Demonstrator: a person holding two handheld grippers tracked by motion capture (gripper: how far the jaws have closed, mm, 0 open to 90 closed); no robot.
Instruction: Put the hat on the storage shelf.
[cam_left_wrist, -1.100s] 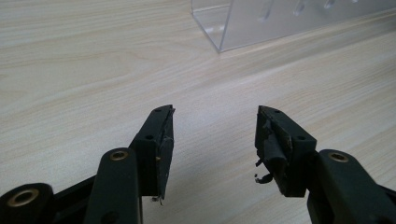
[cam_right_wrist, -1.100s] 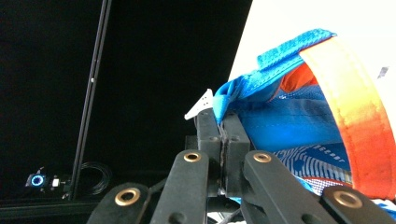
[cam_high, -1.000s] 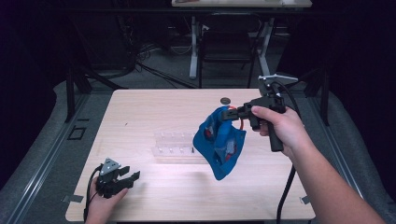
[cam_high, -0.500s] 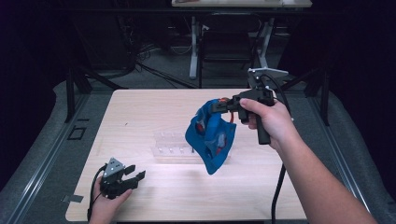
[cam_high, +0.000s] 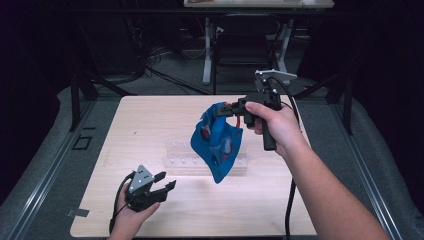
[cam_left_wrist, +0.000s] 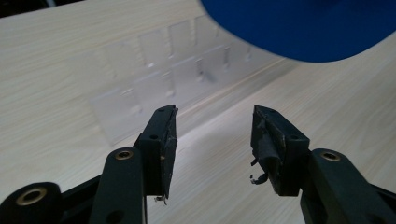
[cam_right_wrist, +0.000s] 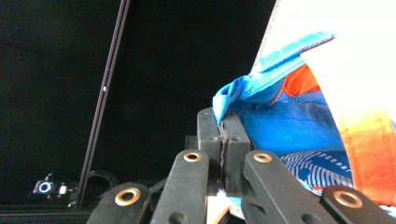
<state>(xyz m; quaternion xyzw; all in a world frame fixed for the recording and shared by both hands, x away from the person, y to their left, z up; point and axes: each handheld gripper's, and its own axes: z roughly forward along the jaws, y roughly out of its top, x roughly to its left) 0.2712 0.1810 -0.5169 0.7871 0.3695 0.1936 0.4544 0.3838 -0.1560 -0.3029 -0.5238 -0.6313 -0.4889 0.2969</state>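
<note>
Tongs on the right, clamped on the blue bag, shifted left; left tongs, empty, have just been narrowing.

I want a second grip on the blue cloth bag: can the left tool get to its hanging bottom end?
Probably yes. The left tool is open with nothing between its jaws, and the blue cloth bag hangs from the right tool, with bare table between.

High view looks forward and down over the table; both gripper views ride close along their jaws, sharing the blue bag with it.
</note>
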